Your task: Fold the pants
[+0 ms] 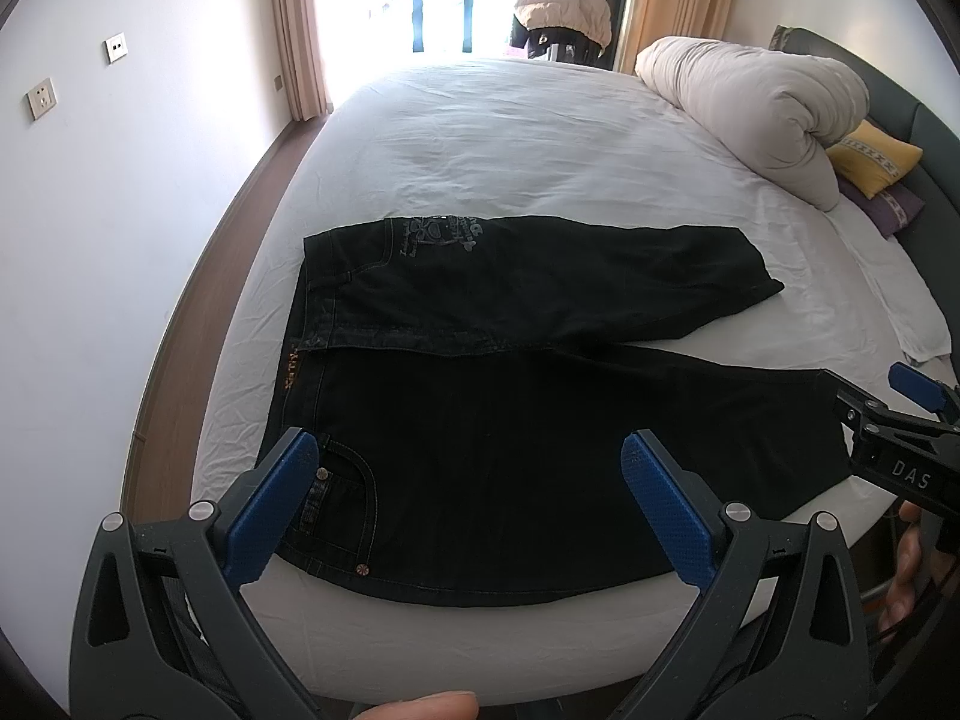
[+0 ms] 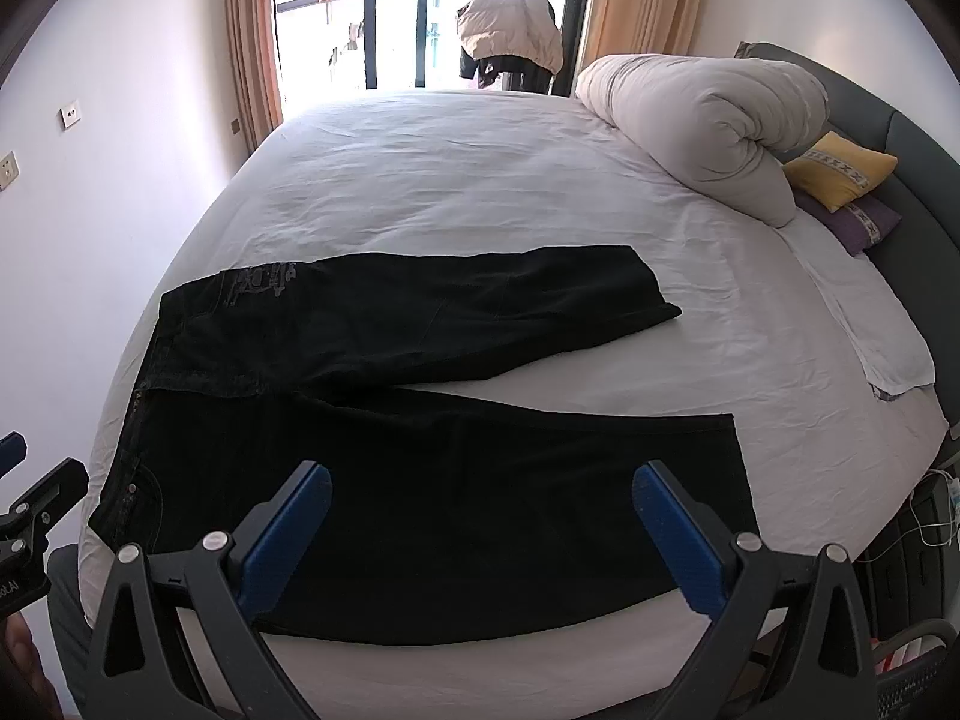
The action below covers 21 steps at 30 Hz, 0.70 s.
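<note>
Spread flat along the near edge of a white-sheeted bed (image 1: pixel 540 138), a pair of dark denim pants (image 1: pixel 516 420) lies with its waistband to the left and both legs running right, parted in a narrow V. Both claws hover just above the near leg, empty: the left claw (image 1: pixel 468 504) stands wide apart over the front pocket by the waistband, while the right claw (image 2: pixel 480 528), equally spread, hangs over the lower part of the same leg, short of its hem (image 2: pixel 741 480).

Judging by this layout, the step in hand is the first fold, bringing one leg over the other. Doing it well likely means pinching the near leg's outer seam at both ends, waistband and hem, then lifting together so the denim travels as one straight edge rather than sagging in the middle. Laying it down seam to seam on the far leg (image 2: pixel 450 300), which sits slightly askew, would keep the later folds square.

A rolled duvet (image 2: pixel 708 132) and a yellow cushion (image 2: pixel 840 171) sit well apart at the headboard.
</note>
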Tool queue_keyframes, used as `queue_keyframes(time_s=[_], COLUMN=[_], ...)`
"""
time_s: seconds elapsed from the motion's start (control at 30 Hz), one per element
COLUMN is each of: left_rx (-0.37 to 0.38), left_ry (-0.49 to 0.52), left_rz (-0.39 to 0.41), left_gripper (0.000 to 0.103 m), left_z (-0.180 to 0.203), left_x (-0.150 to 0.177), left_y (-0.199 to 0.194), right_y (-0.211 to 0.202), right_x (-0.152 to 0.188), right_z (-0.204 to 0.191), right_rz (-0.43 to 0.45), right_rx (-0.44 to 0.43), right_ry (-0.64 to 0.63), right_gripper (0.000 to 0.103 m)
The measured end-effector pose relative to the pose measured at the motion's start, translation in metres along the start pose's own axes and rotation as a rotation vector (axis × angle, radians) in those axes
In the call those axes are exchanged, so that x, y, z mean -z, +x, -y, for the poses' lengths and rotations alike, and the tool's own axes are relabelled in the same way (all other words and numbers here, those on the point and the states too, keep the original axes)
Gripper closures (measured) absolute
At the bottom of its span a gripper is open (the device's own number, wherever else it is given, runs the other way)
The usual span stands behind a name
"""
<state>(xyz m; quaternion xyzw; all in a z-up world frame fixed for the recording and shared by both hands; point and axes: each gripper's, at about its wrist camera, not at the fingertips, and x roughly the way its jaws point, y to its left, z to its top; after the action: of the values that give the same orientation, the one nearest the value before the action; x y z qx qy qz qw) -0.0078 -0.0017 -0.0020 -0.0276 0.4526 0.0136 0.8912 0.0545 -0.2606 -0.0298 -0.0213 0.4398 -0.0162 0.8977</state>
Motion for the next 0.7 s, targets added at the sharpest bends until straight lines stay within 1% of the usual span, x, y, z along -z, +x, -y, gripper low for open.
queue_keyframes(time_s=[0.33,0.5,0.6,0.67,0.7], left_rx=[0.004,0.008,0.064,0.107,0.123], left_ry=[-0.004,0.011,0.026,0.007,0.014], left_rz=[-0.011,-0.022,-0.016,-0.022,-0.019], left_gripper=[0.000,0.000,0.000,0.000,0.000], left_z=[-0.004,-0.008,-0.017,-0.030,-0.038], left_x=[0.004,0.002,0.001,-0.007,-0.014], left_y=[0.010,0.024,0.039,0.053,0.065], right_y=[0.005,0.014,0.023,0.030,0.034], right_x=[0.003,-0.001,-0.001,-0.003,-0.003], right_z=[-0.005,-0.005,-0.006,-0.009,-0.011], right_rz=[-0.008,-0.015,-0.020,-0.022,-0.023], right_rx=[-0.004,-0.021,-0.063,-0.101,-0.121], right_ry=[-0.004,-0.007,-0.013,-0.026,-0.034], right_gripper=[0.000,0.000,0.000,0.000,0.000])
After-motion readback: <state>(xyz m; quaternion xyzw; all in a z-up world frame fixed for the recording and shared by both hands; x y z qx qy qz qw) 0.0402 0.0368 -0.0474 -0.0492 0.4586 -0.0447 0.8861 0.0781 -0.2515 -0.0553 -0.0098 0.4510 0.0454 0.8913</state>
